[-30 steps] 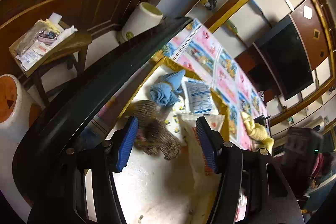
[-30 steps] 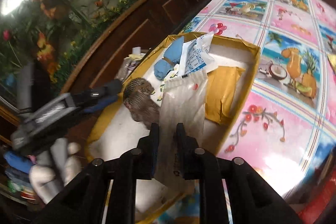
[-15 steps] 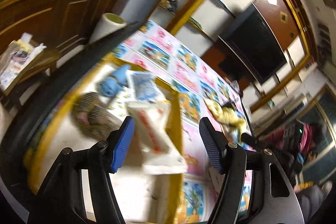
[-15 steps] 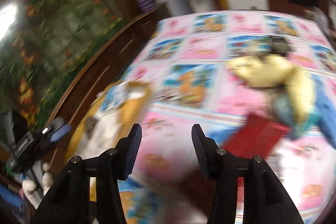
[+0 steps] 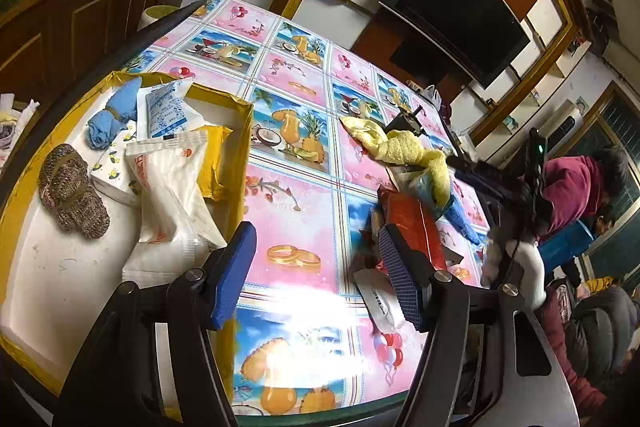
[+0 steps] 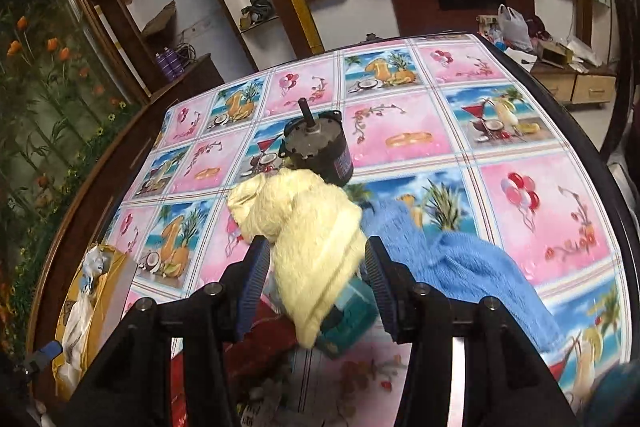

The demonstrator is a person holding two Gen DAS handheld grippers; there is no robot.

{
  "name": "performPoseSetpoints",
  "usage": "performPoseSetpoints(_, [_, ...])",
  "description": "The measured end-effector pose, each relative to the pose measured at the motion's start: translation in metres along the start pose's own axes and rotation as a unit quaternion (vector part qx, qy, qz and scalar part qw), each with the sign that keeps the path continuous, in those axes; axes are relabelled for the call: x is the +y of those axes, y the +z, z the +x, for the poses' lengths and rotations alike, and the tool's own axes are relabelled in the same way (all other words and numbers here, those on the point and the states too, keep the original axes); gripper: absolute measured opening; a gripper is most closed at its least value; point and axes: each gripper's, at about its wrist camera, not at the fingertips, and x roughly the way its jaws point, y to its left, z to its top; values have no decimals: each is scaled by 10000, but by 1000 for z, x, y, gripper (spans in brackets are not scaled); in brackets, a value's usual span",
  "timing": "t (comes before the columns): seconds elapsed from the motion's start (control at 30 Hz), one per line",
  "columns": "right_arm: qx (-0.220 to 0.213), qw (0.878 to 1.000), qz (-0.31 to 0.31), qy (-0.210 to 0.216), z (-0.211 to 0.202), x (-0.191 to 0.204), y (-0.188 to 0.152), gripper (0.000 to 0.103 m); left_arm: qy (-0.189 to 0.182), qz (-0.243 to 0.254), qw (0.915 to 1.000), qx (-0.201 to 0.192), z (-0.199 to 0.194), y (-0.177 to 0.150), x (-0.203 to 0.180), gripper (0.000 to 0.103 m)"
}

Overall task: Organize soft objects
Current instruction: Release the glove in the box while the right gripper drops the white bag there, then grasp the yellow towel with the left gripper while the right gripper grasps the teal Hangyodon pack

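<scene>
In the left wrist view, my left gripper (image 5: pixel 316 271) sits at the bottom centre of the frame with its blue-padded jaws spread and nothing between them but the patterned tablecloth (image 5: pixel 296 155). To the left of the frame lies the yellow-rimmed box (image 5: pixel 240 131), and in it I see a rolled blue cloth (image 5: pixel 110 115) near the top, a brown knitted bundle (image 5: pixel 72 187) at far left, a white plastic packet (image 5: pixel 168 187) running toward the lower middle, a blue-printed pouch (image 5: pixel 166 109) and a yellow envelope (image 5: pixel 214 159). Right of centre, well apart from the box, a yellow towel (image 5: pixel 404 147) lies on a heap with a red packet (image 5: pixel 412 223) below it. A white packet (image 5: pixel 378 301) lies just beside the right-hand finger.

In the right wrist view, my right gripper (image 6: pixel 316 281) is at lower centre, jaws parted, with the yellow towel (image 6: pixel 308 235) between them; I cannot tell whether the pads touch it, though they do not look pressed in. The towel drapes over a teal pack (image 6: pixel 352 311). A blue towel (image 6: pixel 460 263) spreads to the right of the frame, touching that heap. A dark motor (image 6: pixel 316 147) stands just above the yellow towel. The box (image 6: pixel 104 279) shows at lower left.
</scene>
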Motion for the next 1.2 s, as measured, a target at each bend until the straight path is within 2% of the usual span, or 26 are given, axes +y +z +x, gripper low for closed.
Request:
performPoseSetpoints(0.03, [21,10000,-74,18,3,0,5,50,12,4,10000,10,1,-1,-1,65])
performPoseSetpoints(0.1, [227,9993,-279,-85,20,8,15,64,36,8,10000,43,3,-2,-5,65])
performPoseSetpoints(0.17, [560,9973,-398,-276,46,16,22,65,49,30,9999,88,6,-4,-7,65])
performPoseSetpoints(0.23, [952,9938,-571,77,57,30,17,65,67,47,9999,133,8,-6,-7,65])
performPoseSetpoints(0.27, [1005,9917,-722,342,55,42,14,65,82,43,9999,141,9,-6,-6,65])
performPoseSetpoints(0.3, [1143,9860,-869,844,51,56,8,65,105,29,9998,149,10,-6,-5,65])
performPoseSetpoints(0.33, [1384,9721,-952,1635,45,71,-1,65,124,6,9998,169,11,-5,-4,65])
performPoseSetpoints(0.37, [1568,9574,-983,2216,38,82,-8,64,126,-18,9997,194,13,-4,-3,65])
performPoseSetpoints(0.4, [1623,9477,-997,2560,30,88,-13,64,122,-15,9997,206,14,-4,-3,65])
performPoseSetpoints(0.43, [1542,9441,-1003,2737,20,91,-16,65,137,16,9997,222,15,-4,-4,65])
performPoseSetpoints(0.5, [1239,9517,-846,2678,5,82,-15,65,171,82,9995,261,17,-3,-6,65])
performPoseSetpoints(0.63, [489,9813,-253,1843,-9,35,-7,65,268,225,9988,341,26,-1,-12,65])
performPoseSetpoints(0.7, [312,9862,-30,1625,-12,14,-8,65,321,306,9982,410,34,3,-18,65])
performPoseSetpoints(0.77, [202,9895,127,1427,-14,-6,-10,65,329,379,9976,467,42,10,-24,65])
performPoseSetpoints(0.87, [294,9910,99,1301,-6,-17,-15,65,425,606,9960,491,58,24,-39,65])
performPoseSetpoints(1.03, [544,9898,-494,1223,11,-1,-23,65,702,1044,9898,665,102,55,-55,64])
performPoseSetpoints(1.2, [527,9912,-939,769,21,14,-28,65,701,1170,9846,1096,156,75,-62,64])
